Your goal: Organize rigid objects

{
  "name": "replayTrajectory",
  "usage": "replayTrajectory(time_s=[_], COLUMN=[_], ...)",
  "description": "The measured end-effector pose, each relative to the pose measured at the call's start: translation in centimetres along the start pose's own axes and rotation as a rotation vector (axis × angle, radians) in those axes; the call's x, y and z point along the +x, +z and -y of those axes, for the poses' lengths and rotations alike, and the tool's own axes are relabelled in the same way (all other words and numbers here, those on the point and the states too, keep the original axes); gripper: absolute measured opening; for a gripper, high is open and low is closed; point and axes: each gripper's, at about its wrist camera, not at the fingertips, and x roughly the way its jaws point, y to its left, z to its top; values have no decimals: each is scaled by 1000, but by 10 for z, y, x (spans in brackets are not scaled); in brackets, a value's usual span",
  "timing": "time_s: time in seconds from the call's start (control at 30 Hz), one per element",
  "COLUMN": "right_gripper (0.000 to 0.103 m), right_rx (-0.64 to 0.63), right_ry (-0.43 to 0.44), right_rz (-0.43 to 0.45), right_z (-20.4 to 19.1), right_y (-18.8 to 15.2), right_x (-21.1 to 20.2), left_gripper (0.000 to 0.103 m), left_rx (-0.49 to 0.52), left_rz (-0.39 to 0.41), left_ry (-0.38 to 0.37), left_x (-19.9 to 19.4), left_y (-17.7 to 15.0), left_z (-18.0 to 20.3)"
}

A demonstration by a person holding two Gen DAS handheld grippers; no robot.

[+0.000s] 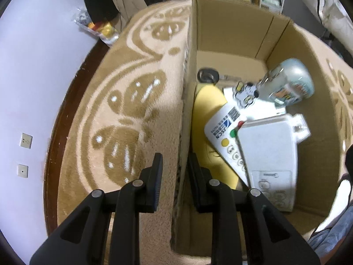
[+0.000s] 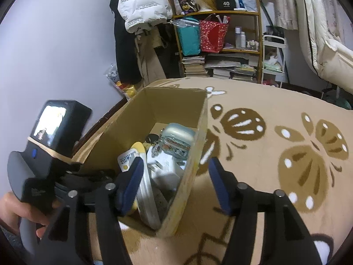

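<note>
A cardboard box (image 1: pixel 220 26) stands on a beige patterned rug; it also shows in the right wrist view (image 2: pixel 154 103). Inside lie a white remote (image 1: pixel 222 137), a white remote-like device (image 1: pixel 269 154), a yellow object (image 1: pixel 207 101), a pale blue case (image 1: pixel 291 81), a keychain charm (image 1: pixel 245 95) and a black round item (image 1: pixel 207 75). My left gripper (image 1: pixel 176 172) is open, its fingers straddling the box's left wall. My right gripper (image 2: pixel 174 170) is open, straddling the box's right wall (image 2: pixel 194 154).
The rug (image 1: pixel 123 101) ends at dark floor and a white wall with sockets (image 1: pixel 26 140). A plastic bag of items (image 1: pixel 99 27) lies by the wall. A cluttered shelf (image 2: pixel 218 44), hanging coats and bedding stand behind. The left gripper's handle (image 2: pixel 44 145) shows at left.
</note>
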Motion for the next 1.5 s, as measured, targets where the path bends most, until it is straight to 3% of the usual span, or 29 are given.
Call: replayTrajectory(time_s=[0.23,0.4,0.53,0.6,0.8,0.87,0.93,1.07,1.3,1.5], right_gripper=[85,92,95,103,103,103,103,103,103,103], right_rx=[45,77,101,94,82,77,74,72,76,71], right_ry=[-25,-35,-37,-44,-50,-58,-59,-39,-37,-49], right_rz=[30,62,79,95,144,158,179,204,233,260], right_z=[12,21,28,29,29,30,31,32,34,34], right_y=[-4,-4,-6,-7,-7,-7,-7,-8,-12,-13], right_x=[-24,-43,-57,-65,-86,-93,-99,-108,-119,-124], left_gripper=[23,23,23,23,23,32,48,59,94,102], left_rx=[-49,-41,-1,11,4,-8,-31,-49,5,34], left_rz=[152,216,271,295,386,423,473,542,635,635], left_ry=[-4,-39,-21,-22,18,35,30,33,19,52], left_x=[-50,-75,-94,-103,-125,-133,-145,-161,-182,-182], left_y=[-17,-28,-37,-44,-55,-59,-65,-72,-88,-89], left_z=[-7,-9,0,4,3,1,-5,-10,0,8])
